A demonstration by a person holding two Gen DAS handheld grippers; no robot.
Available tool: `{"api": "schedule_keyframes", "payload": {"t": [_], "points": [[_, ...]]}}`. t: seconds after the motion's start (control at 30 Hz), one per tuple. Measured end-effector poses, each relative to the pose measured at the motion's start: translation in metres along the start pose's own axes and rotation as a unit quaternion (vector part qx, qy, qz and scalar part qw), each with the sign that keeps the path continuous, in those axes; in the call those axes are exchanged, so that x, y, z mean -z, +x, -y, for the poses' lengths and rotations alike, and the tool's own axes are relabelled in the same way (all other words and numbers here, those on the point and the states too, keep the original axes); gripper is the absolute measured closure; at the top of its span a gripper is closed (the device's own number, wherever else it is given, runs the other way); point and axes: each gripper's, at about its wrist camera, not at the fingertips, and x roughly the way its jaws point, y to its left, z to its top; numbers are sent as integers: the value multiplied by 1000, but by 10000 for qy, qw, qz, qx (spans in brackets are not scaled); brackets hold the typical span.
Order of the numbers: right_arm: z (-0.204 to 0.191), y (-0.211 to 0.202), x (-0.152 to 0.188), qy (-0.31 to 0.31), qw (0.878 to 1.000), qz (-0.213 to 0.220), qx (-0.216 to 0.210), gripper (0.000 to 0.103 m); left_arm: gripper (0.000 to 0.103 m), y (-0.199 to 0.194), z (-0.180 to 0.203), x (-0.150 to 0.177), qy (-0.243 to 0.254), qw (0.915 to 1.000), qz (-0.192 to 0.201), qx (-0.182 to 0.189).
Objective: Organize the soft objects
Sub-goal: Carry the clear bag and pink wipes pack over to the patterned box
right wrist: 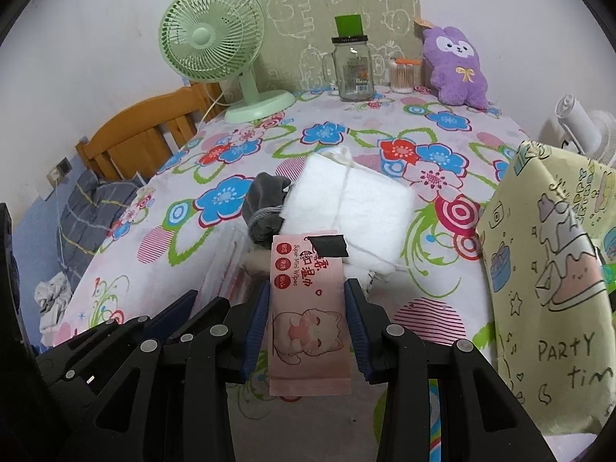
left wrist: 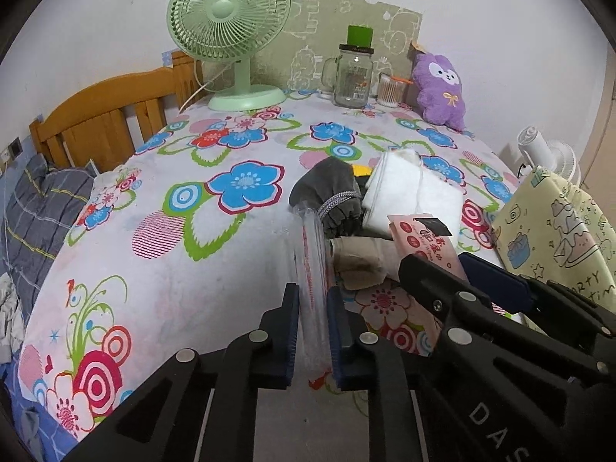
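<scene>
My left gripper (left wrist: 312, 331) is shut on the edge of a clear plastic zip bag (left wrist: 312, 269), held upright above the floral table. My right gripper (right wrist: 308, 331) is shut on a pink pack of wet wipes (right wrist: 308, 308), just right of the bag; the pack also shows in the left wrist view (left wrist: 419, 261). Beyond them lie a grey cloth pouch (left wrist: 331, 192), a folded white towel (right wrist: 354, 208) tied with string, and beige folded cloth (left wrist: 362, 261). A purple plush toy (right wrist: 458, 65) sits at the back right.
A green desk fan (left wrist: 231, 30), a glass jar mug (left wrist: 352, 73) and a cup of cotton swabs (left wrist: 389, 88) stand along the back. A yellow patterned bag (right wrist: 554, 288) stands at the right edge. A wooden bed frame (left wrist: 107, 115) is to the left.
</scene>
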Motion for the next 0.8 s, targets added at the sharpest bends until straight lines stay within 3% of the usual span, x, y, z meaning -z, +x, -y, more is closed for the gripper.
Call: {"api": "schedule_keyframes", "payload": {"t": [0.8], "points": [[0, -74, -20, -14, 9978, 658, 64, 60, 92, -68, 20, -23, 183, 9975, 680, 34]]}}
